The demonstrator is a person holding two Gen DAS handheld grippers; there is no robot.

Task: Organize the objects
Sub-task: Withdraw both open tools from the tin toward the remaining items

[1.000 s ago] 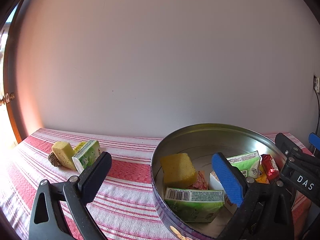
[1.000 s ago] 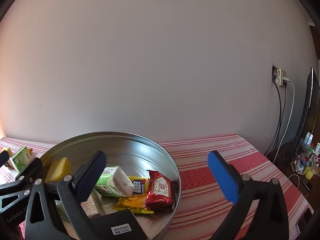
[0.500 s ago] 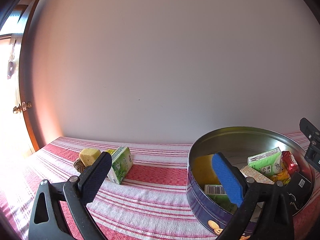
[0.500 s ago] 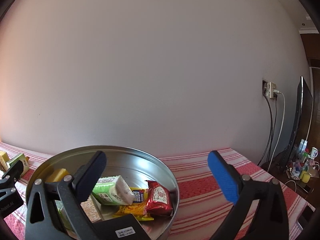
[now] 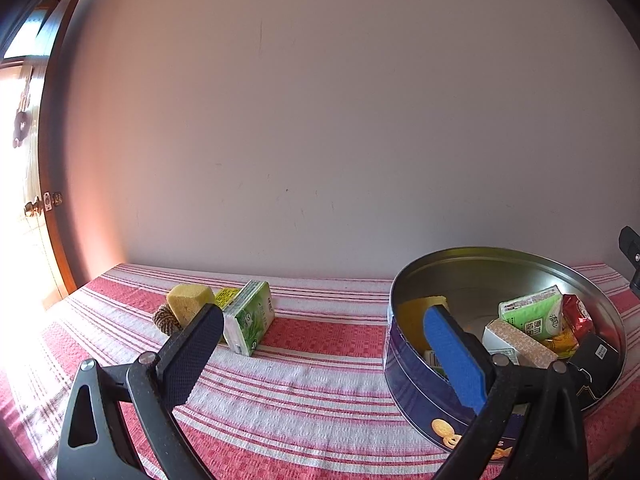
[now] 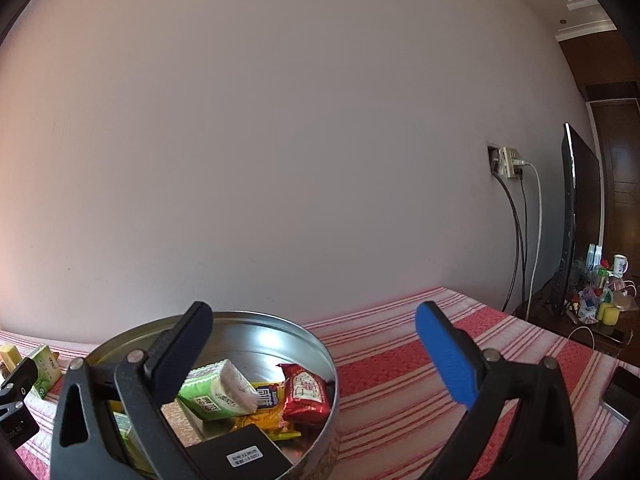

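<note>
Evidently both grippers' jaws wide apart, empty, above tin [image 5: 408, 384]

Striped cloth [image 5: 320, 364] lies bare between the tissue pack [image 5: 249, 322] and the tin [image 5: 412, 380], seemingly wide enough to pass.

Tablecloth [image 5: 304, 364], against the wall [image 5: 320, 120]. Right: round tin [image 5: 412, 384], holding a tissue pack [image 5: 532, 316], snack packets [image 6: 306, 394], a box [image 5: 516, 344] and a sponge [image 5: 412, 316]. Left, well apart from the tin: another sponge [image 5: 188, 304], tissue pack [image 5: 248, 322] just beside it, rope coil [image 5: 163, 318] in front.
</note>
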